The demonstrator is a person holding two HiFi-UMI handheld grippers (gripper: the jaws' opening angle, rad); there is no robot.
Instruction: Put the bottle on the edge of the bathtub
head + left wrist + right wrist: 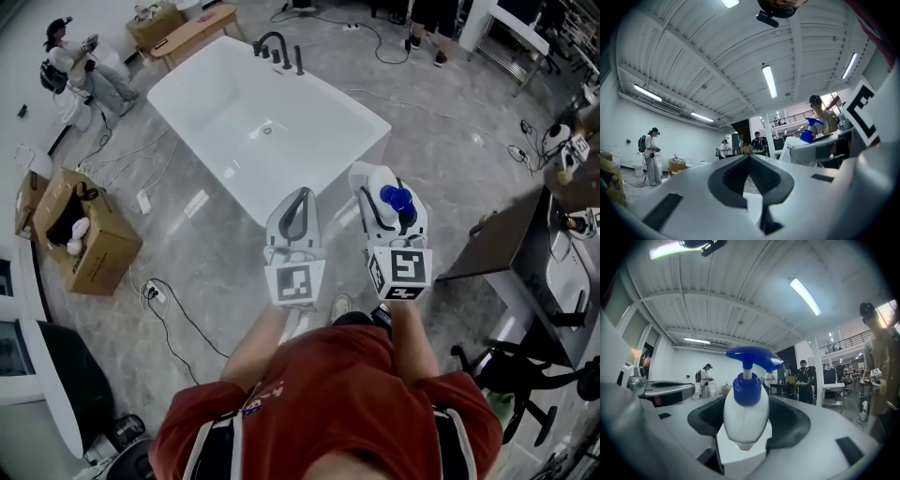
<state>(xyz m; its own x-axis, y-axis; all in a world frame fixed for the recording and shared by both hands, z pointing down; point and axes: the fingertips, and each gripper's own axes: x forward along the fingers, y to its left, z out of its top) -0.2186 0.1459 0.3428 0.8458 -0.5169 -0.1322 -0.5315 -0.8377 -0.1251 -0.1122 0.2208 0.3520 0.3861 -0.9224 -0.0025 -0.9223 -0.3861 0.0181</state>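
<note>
A white bottle [388, 206] with a blue pump head is upright between the jaws of my right gripper [382, 199], which is shut on its body. In the right gripper view the bottle [746, 420] fills the middle and the jaws hug both its sides. My left gripper [298, 214] hangs beside it to the left, with its jaws together and nothing between them. Its tips meet in the left gripper view [750, 155], where the bottle's pump [808, 134] also shows at the right. The white bathtub [192, 141] stands on the floor just ahead of both grippers, its near corner below them.
Black taps [277, 47] stand on the tub's far rim. A cardboard box [80, 230] sits at the left, a wooden bench [192, 33] behind the tub, and a dark table [506, 244] and chair [525, 375] at the right. Cables lie on the grey floor. A person [84, 70] is at the far left.
</note>
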